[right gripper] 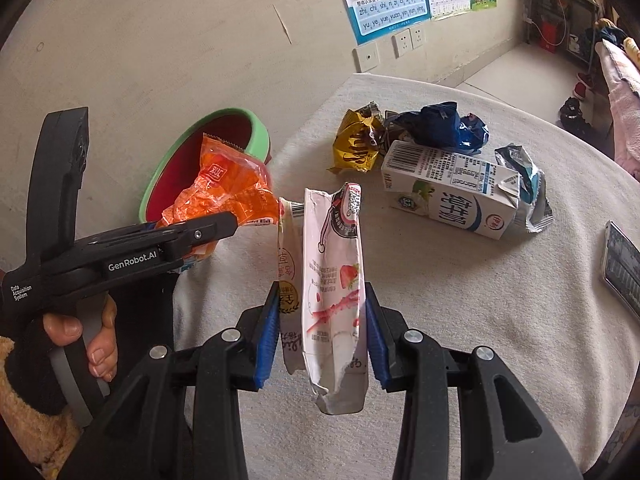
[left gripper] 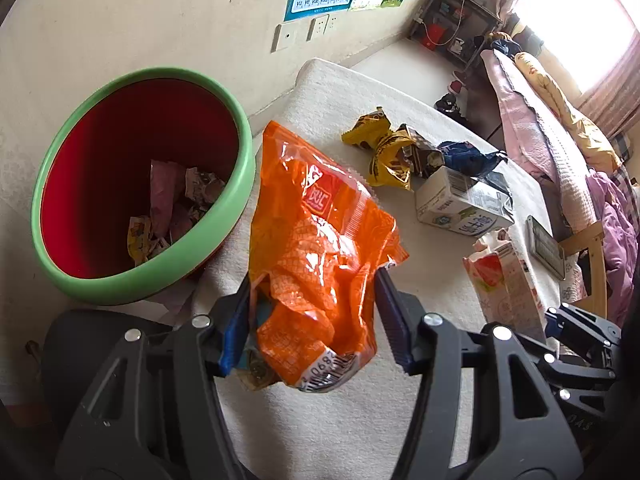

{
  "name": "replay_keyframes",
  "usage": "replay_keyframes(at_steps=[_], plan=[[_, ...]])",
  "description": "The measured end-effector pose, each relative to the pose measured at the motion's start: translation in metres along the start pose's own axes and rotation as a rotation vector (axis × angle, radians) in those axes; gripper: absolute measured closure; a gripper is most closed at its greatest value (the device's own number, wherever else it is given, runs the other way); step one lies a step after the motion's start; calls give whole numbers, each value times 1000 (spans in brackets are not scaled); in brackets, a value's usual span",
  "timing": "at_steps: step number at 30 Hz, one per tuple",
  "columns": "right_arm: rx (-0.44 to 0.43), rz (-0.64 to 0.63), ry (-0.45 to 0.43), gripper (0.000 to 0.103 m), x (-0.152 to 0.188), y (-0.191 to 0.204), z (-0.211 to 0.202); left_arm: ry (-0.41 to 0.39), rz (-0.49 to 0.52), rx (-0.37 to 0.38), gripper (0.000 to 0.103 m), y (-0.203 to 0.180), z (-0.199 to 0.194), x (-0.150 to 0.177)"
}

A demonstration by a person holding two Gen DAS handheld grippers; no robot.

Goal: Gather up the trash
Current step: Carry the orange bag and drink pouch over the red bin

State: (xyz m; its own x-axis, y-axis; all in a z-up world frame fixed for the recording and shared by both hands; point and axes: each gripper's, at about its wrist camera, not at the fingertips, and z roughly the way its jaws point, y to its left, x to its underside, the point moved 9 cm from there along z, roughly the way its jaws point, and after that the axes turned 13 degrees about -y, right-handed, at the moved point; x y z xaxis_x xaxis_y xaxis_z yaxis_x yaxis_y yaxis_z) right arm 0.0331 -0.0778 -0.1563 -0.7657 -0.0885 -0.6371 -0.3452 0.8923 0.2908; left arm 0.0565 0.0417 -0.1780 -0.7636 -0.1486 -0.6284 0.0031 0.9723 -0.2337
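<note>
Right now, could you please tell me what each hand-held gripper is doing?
Left hand-held gripper: closed on the orange snack bag.
Right hand-held gripper: closed on the flattened strawberry milk carton.

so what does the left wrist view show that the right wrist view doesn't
Only the left wrist view looks down into the bin and shows crumpled wrappers lying at its bottom. Only the right wrist view shows the person's hand on the left gripper's handle and a silver-blue wrapper behind the white milk carton. Both show the orange bag clamped in the left gripper, the strawberry carton in the right gripper, and the yellow wrapper.
</note>
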Motion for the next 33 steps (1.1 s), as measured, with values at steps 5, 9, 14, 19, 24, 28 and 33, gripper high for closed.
replay_keyframes(at_steps=[5, 9, 14, 19, 24, 28, 33], plan=[[-16, -22, 2, 65, -3, 12, 4, 7, -6, 3, 48, 0, 2, 4], [-31, -45, 5, 65, -6, 24, 8, -17, -18, -4, 48, 5, -1, -1], [-54, -66, 13, 65, -8, 36, 16, -60, -32, -25, 48, 16, -9, -10], [-68, -87, 17, 65, -8, 44, 19, -72, -48, -45, 48, 28, -12, -14], [-69, -99, 21, 65, -8, 48, 21, -82, -59, -63, 48, 39, -14, -15], [-64, -104, 24, 65, -9, 48, 23, -99, -75, -84, 48, 52, -17, -20], [-71, -101, 17, 65, -17, 55, 27, -116, -89, -107, 48, 67, -21, -25]])
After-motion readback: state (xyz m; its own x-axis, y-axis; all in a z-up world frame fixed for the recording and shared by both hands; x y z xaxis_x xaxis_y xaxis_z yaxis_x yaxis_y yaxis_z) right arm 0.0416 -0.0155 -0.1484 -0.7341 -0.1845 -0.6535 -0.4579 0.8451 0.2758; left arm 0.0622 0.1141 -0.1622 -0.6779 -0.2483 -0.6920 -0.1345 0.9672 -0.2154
